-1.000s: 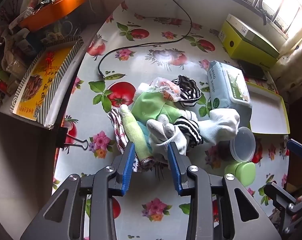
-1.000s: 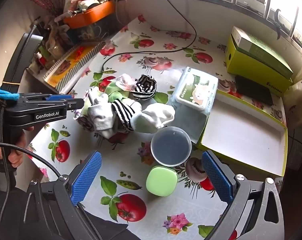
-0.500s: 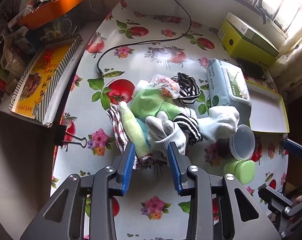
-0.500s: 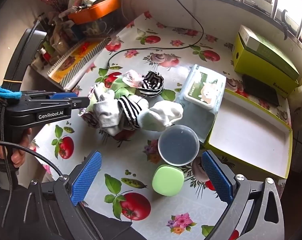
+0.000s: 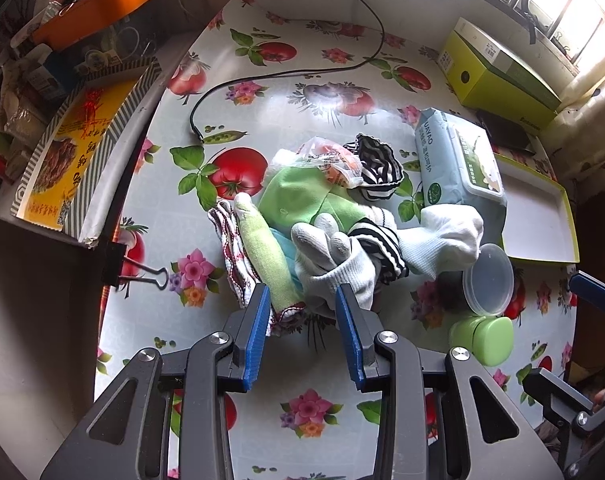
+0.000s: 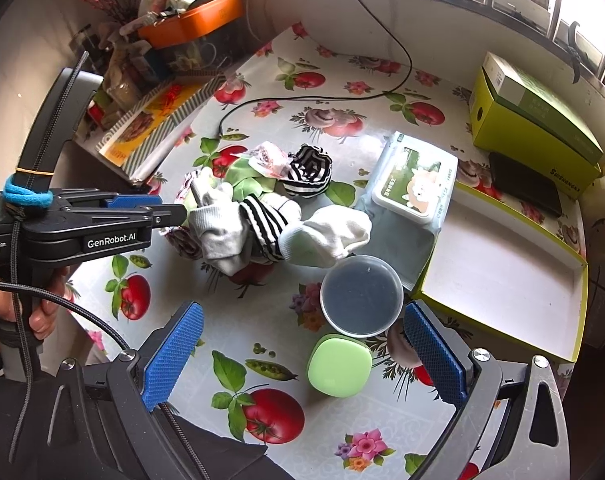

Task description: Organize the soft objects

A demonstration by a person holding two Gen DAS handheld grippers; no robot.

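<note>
Landmark: the wet-wipes pack [image 6: 412,188], lying on the surface [image 6: 334,412] with its fruit-and-flower print cloth.
Soft pile: a heap of soft objects [image 5: 334,216] just left of the wet-wipes pack, on the surface.
Pile contents: a grey-white work glove [image 5: 334,260] at the near edge, a light green cloth [image 5: 298,196], a rolled green towel [image 5: 262,248], striped socks [image 6: 306,172] toward the far side, and a white sock [image 6: 326,234] touching the pack's near corner.
Left hand-held gripper [image 5: 302,312]: jaws apart, blue pads on either side of the pile's near edge, around the cuff of the glove and the towel end; not clamped on anything.
Right hand-held gripper [image 6: 302,356]: jaws spread wide, hovering above the surface on the near side of the wet-wipes pack, holding nothing.
Between right jaws: a round clear plastic container [image 6: 360,296] and a small green case [image 6: 340,364], both nearer than the pack.
Tray: a shallow yellow-rimmed box lid [image 6: 502,264] right of the pack, touching it.
Box: a yellow-green carton [image 6: 534,124] beyond and to the right of the pack.
Cable: a black cord [image 5: 286,74] on the far side of the pile.
</note>
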